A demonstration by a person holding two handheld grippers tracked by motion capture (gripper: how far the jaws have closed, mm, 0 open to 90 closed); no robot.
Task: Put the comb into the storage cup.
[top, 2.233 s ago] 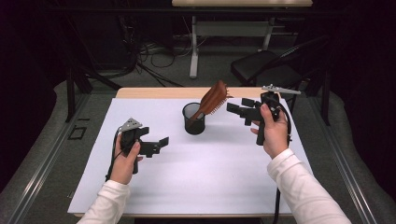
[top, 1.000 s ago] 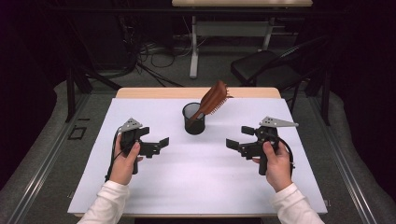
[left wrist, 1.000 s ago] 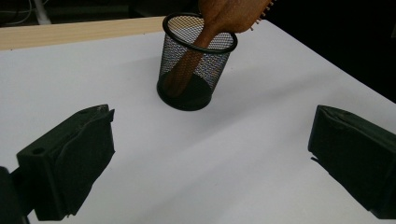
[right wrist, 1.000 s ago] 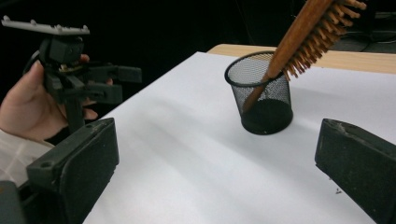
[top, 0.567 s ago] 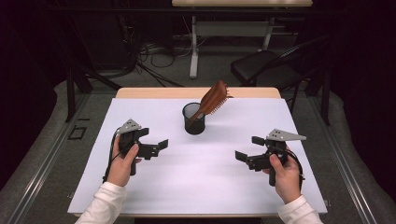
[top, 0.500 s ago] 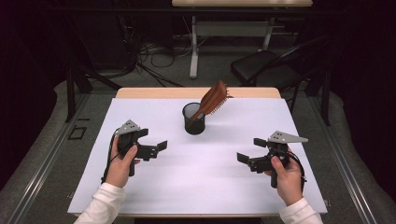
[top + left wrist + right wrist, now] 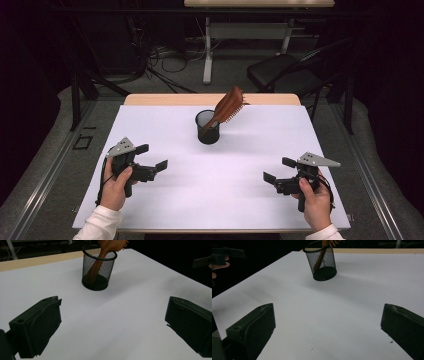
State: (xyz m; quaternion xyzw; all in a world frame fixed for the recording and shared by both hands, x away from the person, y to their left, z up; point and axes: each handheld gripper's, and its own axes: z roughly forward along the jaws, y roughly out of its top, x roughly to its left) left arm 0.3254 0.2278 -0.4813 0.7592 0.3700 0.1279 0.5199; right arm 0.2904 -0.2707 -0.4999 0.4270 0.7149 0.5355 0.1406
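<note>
Hairbrush [image 7: 228, 106] is propped in the mesh cup [image 7: 207, 127] at 12 o'clock, while the left tool [image 7: 150, 160] and right tool [image 7: 276, 170] are held spread and empty at 8 and 4 o'clock.

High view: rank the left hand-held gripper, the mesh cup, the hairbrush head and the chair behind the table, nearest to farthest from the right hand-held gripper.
1. Mesh cup, mid-table, up and to the left of the right hand-held gripper.
2. Hairbrush head, leaning out above the cup's rim; close to the cup in rank.
3. Left hand-held gripper, across the table.
4. Chair, on the floor beyond the far edge.
</note>
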